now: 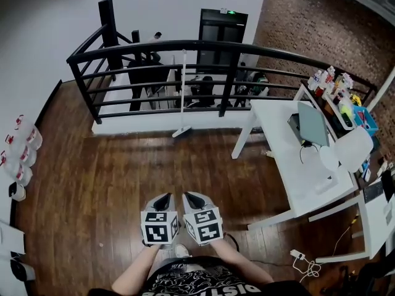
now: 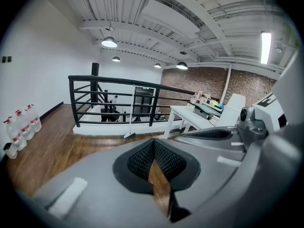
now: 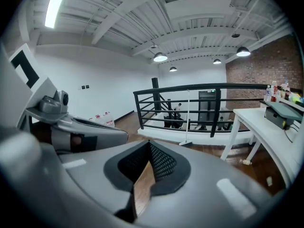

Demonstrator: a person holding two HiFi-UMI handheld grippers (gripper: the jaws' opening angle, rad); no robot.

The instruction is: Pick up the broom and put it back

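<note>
broom [image 1: 183, 91] stands upright at the far side of the room, handle leaning on the black railing [image 1: 185, 44], head down on the wooden floor [image 1: 123, 184] at the foot of the white kerb under the rail. nothing touches it. a white table [image 1: 278, 147] sits just to its right, with a row of bottles along the table's far end. water bottles [image 1: 21, 153] line the left wall and a brick wall [image 1: 296, 29] closes the right side.

left gripper [image 1: 163, 197] and right gripper [image 1: 190, 196] are held side by side, low in the head view, well apart from the broom and pointing toward it. each gripper view shows its own jaws closed tip to tip with nothing between them.
</note>
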